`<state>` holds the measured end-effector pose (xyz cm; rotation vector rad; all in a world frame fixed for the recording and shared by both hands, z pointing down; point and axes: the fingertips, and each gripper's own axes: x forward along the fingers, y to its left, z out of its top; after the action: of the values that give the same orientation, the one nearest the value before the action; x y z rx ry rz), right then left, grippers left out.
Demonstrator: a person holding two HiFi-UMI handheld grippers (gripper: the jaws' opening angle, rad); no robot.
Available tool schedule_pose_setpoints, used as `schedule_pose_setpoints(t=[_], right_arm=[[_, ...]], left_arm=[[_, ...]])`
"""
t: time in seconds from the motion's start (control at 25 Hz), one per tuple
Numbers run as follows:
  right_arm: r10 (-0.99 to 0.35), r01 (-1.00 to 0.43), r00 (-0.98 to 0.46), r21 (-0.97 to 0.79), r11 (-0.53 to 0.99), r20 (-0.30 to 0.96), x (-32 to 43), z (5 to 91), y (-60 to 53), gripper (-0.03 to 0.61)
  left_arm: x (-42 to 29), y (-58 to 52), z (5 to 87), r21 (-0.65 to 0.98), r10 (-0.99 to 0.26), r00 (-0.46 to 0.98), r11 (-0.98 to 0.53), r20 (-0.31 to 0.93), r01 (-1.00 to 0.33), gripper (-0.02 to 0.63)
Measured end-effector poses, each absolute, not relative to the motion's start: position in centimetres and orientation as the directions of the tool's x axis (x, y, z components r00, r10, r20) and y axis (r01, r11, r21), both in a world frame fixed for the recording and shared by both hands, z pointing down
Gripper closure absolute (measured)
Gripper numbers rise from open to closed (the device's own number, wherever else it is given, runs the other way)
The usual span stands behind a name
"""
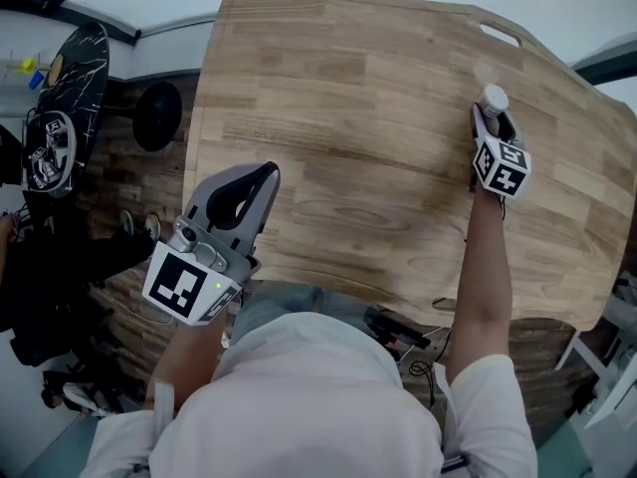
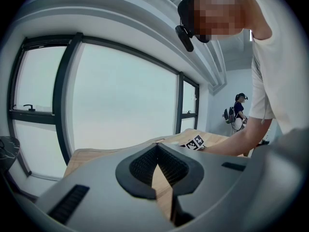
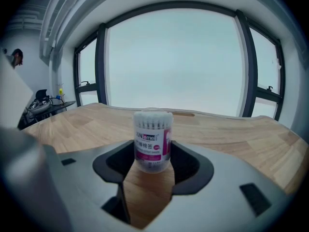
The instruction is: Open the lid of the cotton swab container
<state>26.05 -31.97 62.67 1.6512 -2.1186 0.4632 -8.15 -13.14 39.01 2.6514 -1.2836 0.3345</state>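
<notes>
The cotton swab container (image 3: 152, 138) is a small clear tub with a pink and white label, full of white swabs, and its lid is on. It stands upright between the fingertips of my right gripper (image 3: 152, 151), whose pads meet its sides with no gap showing. In the head view the container (image 1: 494, 99) is at the tip of the right gripper (image 1: 495, 116), over the table's far right. I cannot tell whether its base rests on the wood. My left gripper (image 1: 269, 172) is shut with nothing in it, over the near left of the table; its pads touch at the tip (image 2: 157, 146).
The wooden table (image 1: 338, 118) has a slot handle (image 1: 499, 35) near its far right corner. Dark chairs and gear (image 1: 70, 108) stand on the floor to the left. A second person (image 2: 239, 111) stands far off by the windows.
</notes>
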Motion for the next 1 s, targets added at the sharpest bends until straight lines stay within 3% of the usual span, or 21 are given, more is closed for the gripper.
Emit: schedule_pose_setpoints(t=[1.0], right_arm=[[-0.743, -0.96, -0.18, 0.048, 0.274, 0.645, 26.5, 64.6, -32.7, 0.336]], left_arm=[[-8.7, -12.3, 38.5, 0.056, -0.763, 0.59, -0.599, 0.263, -0.799, 0.601]])
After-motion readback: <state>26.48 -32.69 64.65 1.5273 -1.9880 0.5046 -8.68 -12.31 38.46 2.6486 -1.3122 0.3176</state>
